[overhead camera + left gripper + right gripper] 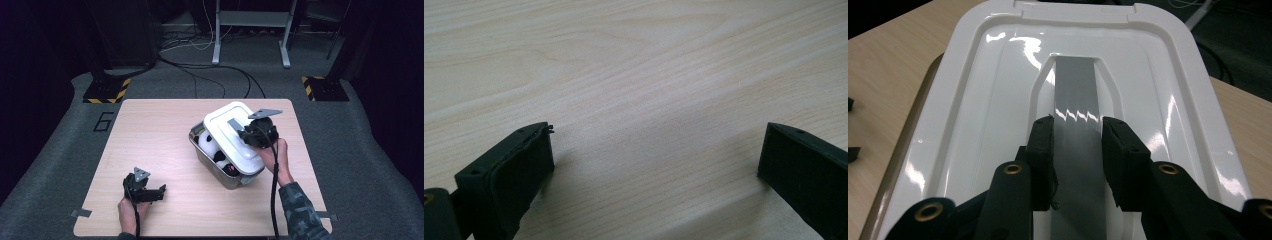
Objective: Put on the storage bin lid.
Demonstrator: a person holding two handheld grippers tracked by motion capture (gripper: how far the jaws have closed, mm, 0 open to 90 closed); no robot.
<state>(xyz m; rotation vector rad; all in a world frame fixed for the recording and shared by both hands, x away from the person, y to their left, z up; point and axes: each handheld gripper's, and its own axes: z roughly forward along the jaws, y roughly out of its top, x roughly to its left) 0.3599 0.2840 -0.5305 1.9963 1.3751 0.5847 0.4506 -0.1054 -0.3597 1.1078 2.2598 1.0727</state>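
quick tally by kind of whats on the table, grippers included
white lid with grey handle, held by the right hand-held gripper: 1
metal bin, lid raised askew over it: 1
panda plush toy inside the bin: 1
hand-held grippers, right one plus the left hand-held gripper: 2
total: 5

Layout on the table [165, 130]: a container [212, 167] stands right of centre, with a lid [227, 131] lying askew over it, shifted toward its far right so that the near-left part of the interior is uncovered. Inside that uncovered part lies a soft toy [209, 146]. The right gripper [245, 134] sits on the lid, its jaws on either side of the lid's handle [1077, 130], while the left gripper [155, 192] rests near the table's near-left edge, well apart from the container.
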